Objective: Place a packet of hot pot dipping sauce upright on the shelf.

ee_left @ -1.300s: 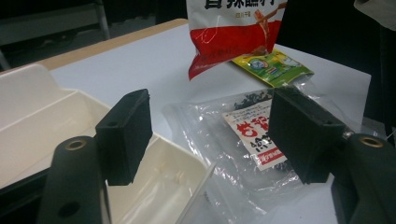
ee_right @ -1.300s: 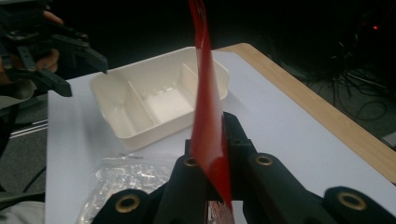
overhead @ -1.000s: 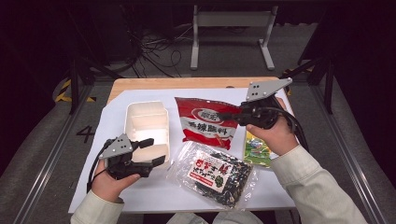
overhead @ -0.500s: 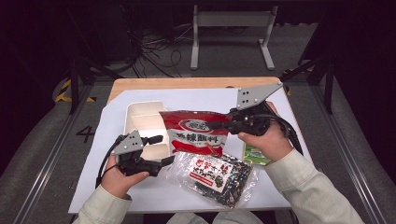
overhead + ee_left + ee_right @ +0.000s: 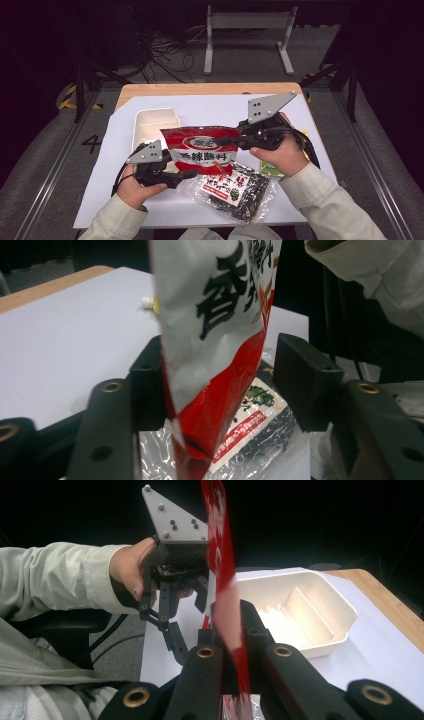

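A red snack bag (image 5: 200, 150) hangs above the table, and my right gripper (image 5: 222, 141) is shut on its right edge. In the right gripper view the bag (image 5: 225, 605) stands edge-on between the closed jaws (image 5: 232, 625). My left gripper (image 5: 192, 173) has come up to the bag's lower left edge. In the left gripper view the bag (image 5: 215, 340) hangs between the jaws (image 5: 225, 375), which have just been closing. The bag rests against one pad; a gap remains at the other pad.
A white divided container (image 5: 150, 122) sits on the white sheet (image 5: 100, 200) behind the bag's left part. A clear pack of dark seaweed (image 5: 235, 187) lies under the bag near the front. A green packet (image 5: 272, 169) lies beneath my right hand.
The right gripper has carried the red bag leftward, partly over the container. The left gripper has moved right to the bag's lower edge and brought its jaws around it.
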{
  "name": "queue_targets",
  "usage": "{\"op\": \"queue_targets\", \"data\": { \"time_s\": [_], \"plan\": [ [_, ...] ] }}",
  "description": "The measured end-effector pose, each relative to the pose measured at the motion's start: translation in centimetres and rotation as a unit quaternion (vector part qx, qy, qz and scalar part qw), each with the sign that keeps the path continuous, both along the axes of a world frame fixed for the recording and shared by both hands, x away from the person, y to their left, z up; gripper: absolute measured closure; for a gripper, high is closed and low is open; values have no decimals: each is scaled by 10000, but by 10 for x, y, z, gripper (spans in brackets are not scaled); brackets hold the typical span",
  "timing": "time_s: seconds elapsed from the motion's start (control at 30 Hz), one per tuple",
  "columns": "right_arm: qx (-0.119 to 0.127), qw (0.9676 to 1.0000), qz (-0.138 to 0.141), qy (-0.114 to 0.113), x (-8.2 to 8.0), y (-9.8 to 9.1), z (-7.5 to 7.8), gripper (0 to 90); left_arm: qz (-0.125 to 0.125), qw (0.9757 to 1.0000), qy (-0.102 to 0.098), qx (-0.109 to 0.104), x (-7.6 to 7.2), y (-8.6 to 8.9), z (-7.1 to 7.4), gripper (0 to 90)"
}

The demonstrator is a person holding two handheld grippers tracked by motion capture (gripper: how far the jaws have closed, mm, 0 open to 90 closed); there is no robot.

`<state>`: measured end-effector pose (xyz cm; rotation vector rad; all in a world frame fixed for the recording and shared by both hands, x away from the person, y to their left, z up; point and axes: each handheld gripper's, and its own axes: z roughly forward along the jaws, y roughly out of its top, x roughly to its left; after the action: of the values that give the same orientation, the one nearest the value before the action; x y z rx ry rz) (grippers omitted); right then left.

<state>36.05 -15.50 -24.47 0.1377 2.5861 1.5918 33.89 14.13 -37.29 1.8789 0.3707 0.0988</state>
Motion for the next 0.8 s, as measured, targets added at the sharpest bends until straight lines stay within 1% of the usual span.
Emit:
{"op": "queue_targets", "data": {
  "time_s": [0.03, 0.07, 0.1, 0.17, 0.3, 0.33, 0.37, 0.4, 0.43, 0.47, 0.53, 0.57, 0.67, 0.7, 0.73, 0.8],
  "plan": [
    [11, 10000, -6, 0, 0, 0, 0, 885, -3, 10000, -7, 65, 0, 1, 0, 542],
    [35, 10000, -35, -11, 1, 0, 0, 885, -70, 9997, 245, -26, 0, 2, 1, 656],
    [45, 10000, -44, -9, 1, -1, -1, 885, -102, 9996, 276, -30, 1, 3, 1, 681],
    [55, 10000, -59, -3, 2, -1, -1, 885, -105, 9996, 257, -34, 1, 3, 1, 719],
    [87, 9999, -129, -22, 3, -3, -1, 883, -131, 9990, 430, -80, -1, 3, 3, 755],
    [95, 9998, -185, -53, 2, -4, -1, 882, -130, 9990, 429, -59, -2, 2, 4, 767],
    [95, 9998, -185, -53, 2, -4, -1, 882, -130, 9990, 429, -59, -2, 2, 4, 773],
    [99, 9997, -204, -60, 2, -4, -1, 881, -99, 9988, 480, -74, -3, 2, 5, 773],
    [124, 9997, -218, -68, 2, -5, -1, 878, -90, 9987, 485, -87, -3, 3, 6, 779],
    [163, 9996, -232, -72, 1, -5, -1, 862, -87, 9986, 519, -108, -3, 3, 7, 782],
    [222, 9993, -297, -68, 0, -7, -1, 804, -60, 9987, 506, -87, -2, 5, 9, 785],
    [227, 9991, -334, -90, 0, -9, -2, 792, -29, 9988, 491, -39, -1, 6, 10, 786],
    [245, 9984, -506, -108, -2, -16, -4, 754, 40, 9989, 459, 3, 1, 10, 12, 787],
    [303, 9977, -605, -54, -2, -21, -6, 738, 67, 9989, 472, 32, 1, 12, 13, 788],
    [333, 9972, -676, -31, -2, -25, -7, 724, 139, 9990, 433, 49, 2, 13, 13, 788],
    [337, 9954, -895, -42, -2, -35, -13, 699, 216, 9988, 434, 59, 4, 17, 14, 788]
  ]
}}
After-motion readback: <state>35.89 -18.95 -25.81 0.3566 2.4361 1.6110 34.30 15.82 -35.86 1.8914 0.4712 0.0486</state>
